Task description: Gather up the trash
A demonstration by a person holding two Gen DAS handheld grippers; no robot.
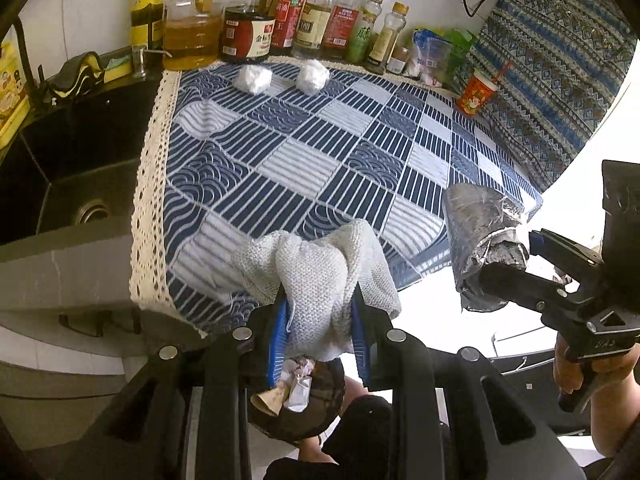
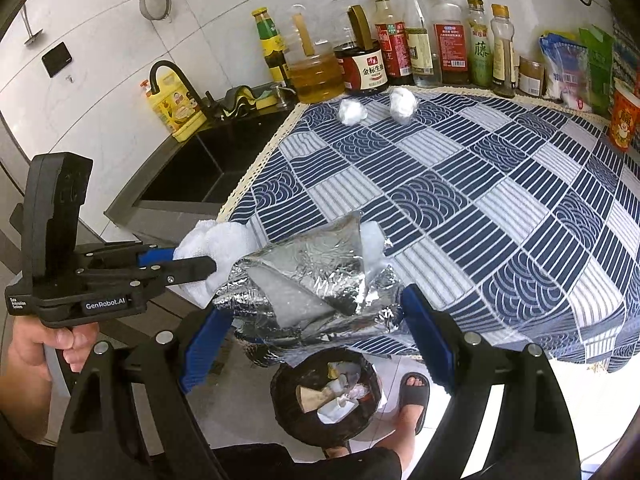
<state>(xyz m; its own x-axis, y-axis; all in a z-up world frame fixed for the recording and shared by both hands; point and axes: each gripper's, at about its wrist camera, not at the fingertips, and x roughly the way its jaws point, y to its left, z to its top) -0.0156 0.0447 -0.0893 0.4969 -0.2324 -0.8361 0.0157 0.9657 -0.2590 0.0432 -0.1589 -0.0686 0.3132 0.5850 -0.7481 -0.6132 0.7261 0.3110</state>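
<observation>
Both hand-held grippers loaded, over the bin at the worktop edge.

Left hand-held gripper (image 1: pixel 320 320) clamps a white cloth (image 1: pixel 320 272); right hand-held gripper (image 2: pixel 316 320), jaws wide, grips a foil bag (image 2: pixel 308 280). Trash bin (image 2: pixel 288 424) below both. Two paper balls (image 2: pixel 353 112) lie far back on the worktop (image 2: pixel 480 208).

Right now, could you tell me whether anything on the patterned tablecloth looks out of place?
Yes: two crumpled white paper balls lie loose on the tablecloth at its far edge, just before the row of condiment bottles. They look like uncollected trash, while the bin on the floor below the near edge already holds scraps.
</observation>
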